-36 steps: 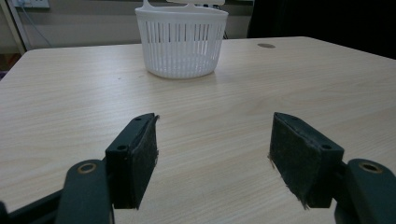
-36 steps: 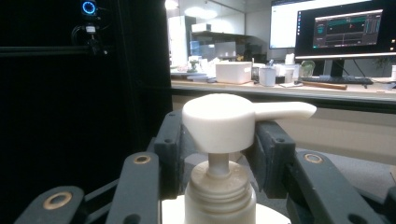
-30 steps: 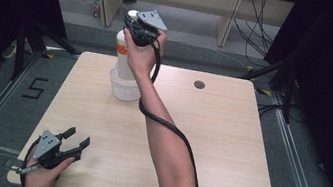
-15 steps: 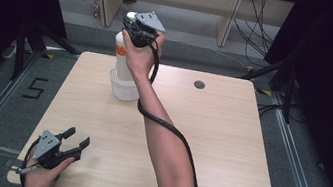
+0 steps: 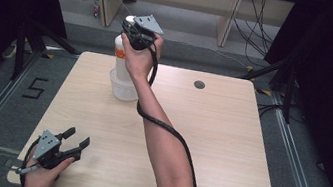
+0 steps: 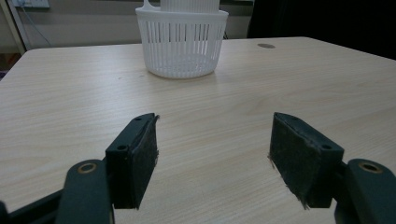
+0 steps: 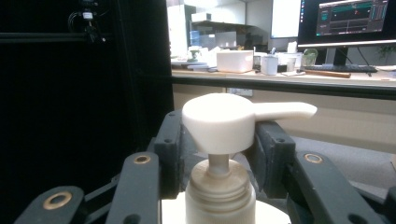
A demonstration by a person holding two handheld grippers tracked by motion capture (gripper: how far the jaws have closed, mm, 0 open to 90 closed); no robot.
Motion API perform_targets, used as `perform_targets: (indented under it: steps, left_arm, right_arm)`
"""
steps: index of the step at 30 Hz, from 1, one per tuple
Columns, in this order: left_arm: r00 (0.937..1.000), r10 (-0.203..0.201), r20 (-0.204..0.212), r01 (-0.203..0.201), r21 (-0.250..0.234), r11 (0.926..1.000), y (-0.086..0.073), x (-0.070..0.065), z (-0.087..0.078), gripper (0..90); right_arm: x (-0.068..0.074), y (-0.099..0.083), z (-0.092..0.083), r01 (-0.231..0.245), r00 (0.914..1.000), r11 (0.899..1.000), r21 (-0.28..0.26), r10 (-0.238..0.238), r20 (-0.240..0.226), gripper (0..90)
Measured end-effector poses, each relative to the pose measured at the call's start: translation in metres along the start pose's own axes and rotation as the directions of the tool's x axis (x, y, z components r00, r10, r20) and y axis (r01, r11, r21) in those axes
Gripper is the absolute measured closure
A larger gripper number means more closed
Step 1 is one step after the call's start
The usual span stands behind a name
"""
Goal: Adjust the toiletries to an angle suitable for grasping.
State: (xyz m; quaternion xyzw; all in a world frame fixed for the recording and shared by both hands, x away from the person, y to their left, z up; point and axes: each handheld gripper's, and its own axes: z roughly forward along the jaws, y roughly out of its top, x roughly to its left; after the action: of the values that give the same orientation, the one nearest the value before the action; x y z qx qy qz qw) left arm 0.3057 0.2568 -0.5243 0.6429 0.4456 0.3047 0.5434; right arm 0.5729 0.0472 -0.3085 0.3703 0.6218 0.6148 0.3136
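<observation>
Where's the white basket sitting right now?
In the high view the white basket stands on the table at its far left part, with the pump bottle standing in it and the right gripper around the bottle's top.

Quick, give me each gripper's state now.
Left gripper: open, empty, low over the table.
Right gripper: shut on the pump bottle, at its neck.
</observation>
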Motion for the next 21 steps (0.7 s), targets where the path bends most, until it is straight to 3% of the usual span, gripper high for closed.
perform_targets:
  steps: [9,11,12,21]
  left_arm:
    - [1.0,0.001,0.006,-0.001,-0.014,0.9999,0.0,0.0,0.001,31.6]
    - [1.0,0.002,0.008,-0.001,-0.014,0.9999,-0.001,0.0,0.001,31.7]
    - [1.0,0.005,-0.005,-0.005,0.008,1.0,0.0,-0.001,0.0,31.6]
    - [1.0,0.006,-0.001,-0.006,0.002,1.0,0.0,-0.001,0.0,31.7]
  right_arm:
    - [0.0,-0.007,0.001,0.002,1.0,1.0,0.011,-0.002,0.002,59.9]
    - [0.002,-0.009,0.0,-0.016,0.9998,0.999,0.028,0.016,0.01,59.9]
    - [0.001,-0.009,0.001,0.002,1.0,1.0,0.024,-0.002,0.006,59.9]
    - [0.001,-0.015,0.002,-0.001,1.0,0.999,0.037,0.001,0.007,59.9]
